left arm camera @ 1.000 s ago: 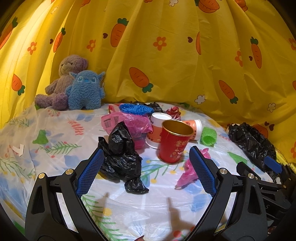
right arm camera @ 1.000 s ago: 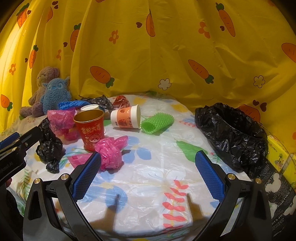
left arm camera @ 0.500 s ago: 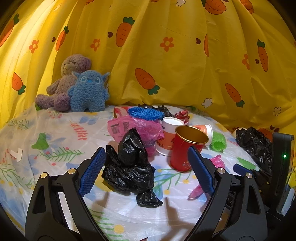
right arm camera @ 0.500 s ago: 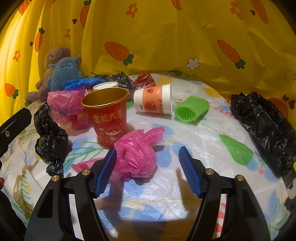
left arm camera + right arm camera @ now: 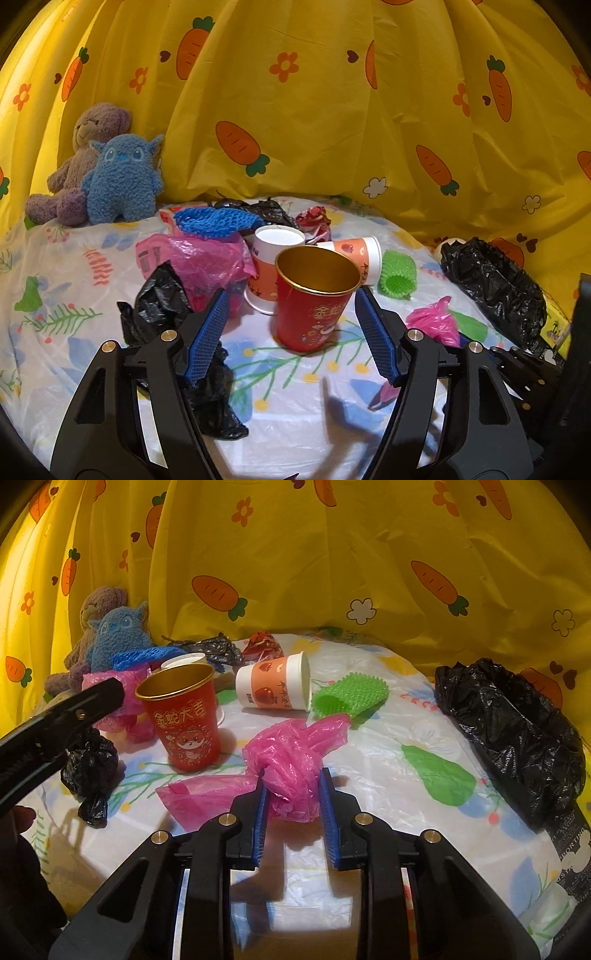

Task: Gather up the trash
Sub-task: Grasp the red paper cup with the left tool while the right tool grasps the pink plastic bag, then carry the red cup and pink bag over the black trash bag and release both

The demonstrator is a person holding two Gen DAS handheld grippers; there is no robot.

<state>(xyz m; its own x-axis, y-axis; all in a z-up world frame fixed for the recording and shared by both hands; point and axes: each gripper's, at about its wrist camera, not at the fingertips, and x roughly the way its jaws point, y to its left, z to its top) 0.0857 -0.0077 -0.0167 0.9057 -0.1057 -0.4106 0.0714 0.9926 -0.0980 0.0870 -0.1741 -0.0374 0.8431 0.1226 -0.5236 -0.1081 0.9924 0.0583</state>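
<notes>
Yellow carrot curtain (image 5: 332,110) behind a plastic-covered counter (image 5: 388,738). A black bag (image 5: 517,738) lies at its right edge. The left gripper (image 5: 291,332) has been closing, jaws released either side of the red cup (image 5: 314,299). The right gripper (image 5: 291,805) has just clenched onto the pink bag (image 5: 291,764) at the counter's middle.

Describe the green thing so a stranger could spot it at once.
Start at the big black bag on the right of the table. Left of it lies a tipped-over paper cup, and the green sleeve sits beside that cup's mouth. It alone is bright green and bumpy.
</notes>
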